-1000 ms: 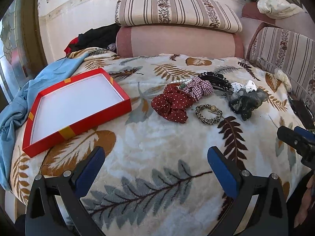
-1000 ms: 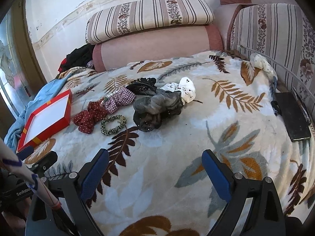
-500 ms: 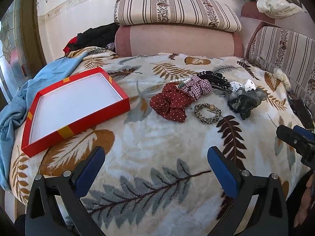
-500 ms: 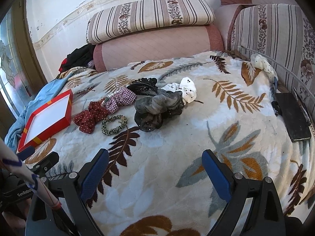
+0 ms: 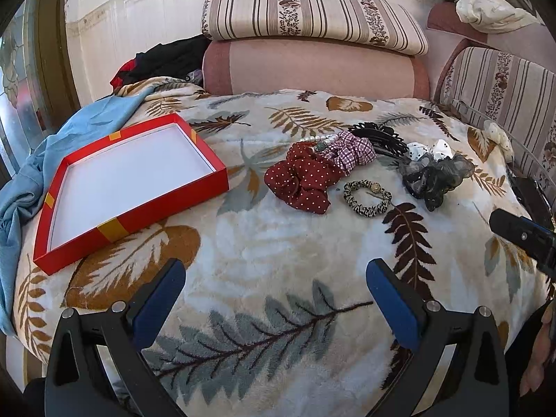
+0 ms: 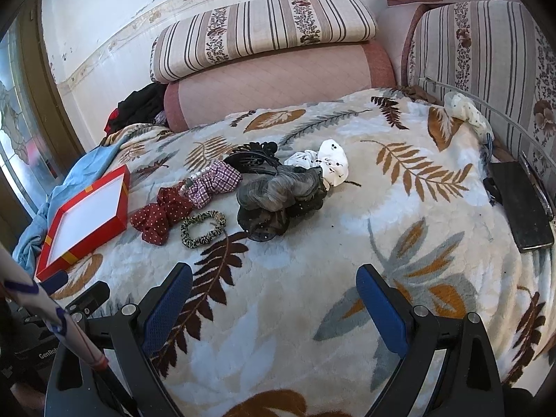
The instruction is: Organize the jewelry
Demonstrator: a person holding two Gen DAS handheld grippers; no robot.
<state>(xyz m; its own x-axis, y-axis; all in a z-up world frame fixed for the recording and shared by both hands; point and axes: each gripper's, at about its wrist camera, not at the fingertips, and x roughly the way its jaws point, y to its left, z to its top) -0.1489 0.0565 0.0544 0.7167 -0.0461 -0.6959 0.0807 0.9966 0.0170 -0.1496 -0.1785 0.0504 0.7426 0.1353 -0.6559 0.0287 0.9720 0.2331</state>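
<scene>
An empty red tray with a white floor (image 5: 87,232) (image 6: 120,213) lies on the left of the leaf-print blanket. To its right lie a dark red dotted scrunchie (image 5: 302,180) (image 6: 156,213), a checked purple scrunchie (image 5: 351,151) (image 6: 217,182) with a pearl bracelet (image 5: 321,139), a leopard-print hair tie (image 5: 366,198) (image 6: 201,229), a black claw clip (image 5: 382,135) (image 6: 253,156), a grey gauze scrunchie (image 5: 434,177) (image 6: 278,194) and a white dotted one (image 6: 330,161). My left gripper (image 5: 276,281) and right gripper (image 6: 274,286) hover open and empty, short of the pile.
Striped and pink bolsters (image 5: 312,62) back the bed. A blue cloth (image 5: 24,187) drapes off the left edge. A black flat device (image 6: 521,205) lies at the right edge beside a striped cushion (image 6: 486,59). A person's sleeve (image 6: 52,316) shows at lower left.
Both grippers have edged slightly forward toward the pile; the items sit a touch nearer in view. Nothing was picked up.
</scene>
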